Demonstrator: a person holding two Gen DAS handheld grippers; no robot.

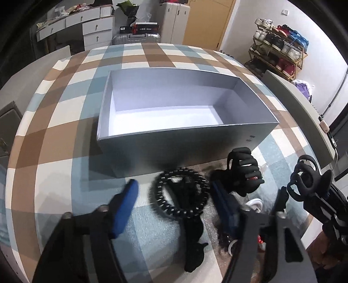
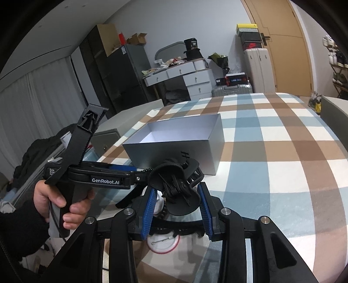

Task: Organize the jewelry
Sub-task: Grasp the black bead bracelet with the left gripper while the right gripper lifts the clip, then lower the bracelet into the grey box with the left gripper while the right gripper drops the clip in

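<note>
Right wrist view, nearest first: the right gripper clamps a black hair claw clip between its 2 blue ribbed pads, lifted above the table in front of the grey box. Under it lies a white round badge with a red rim. To the left of the clip, a hand holds the left gripper side-on, its tips low just before the box's near wall.

Left wrist view shows the left gripper with its jaws spread wide and nothing between them; its 2 blue pads flank a black coiled hair tie that lies on the checked tablecloth. A second black claw clip lies to the right of the coil, close to the box's near wall, with further dark pieces nearer the camera that are too blurred to name. At far right the right gripper's held clip shows again, beside the box's near right corner.

Beyond, the open box stands on the cloth, white inside, holding nothing. Past it are a white drawer unit, suitcases and a shoe rack.
</note>
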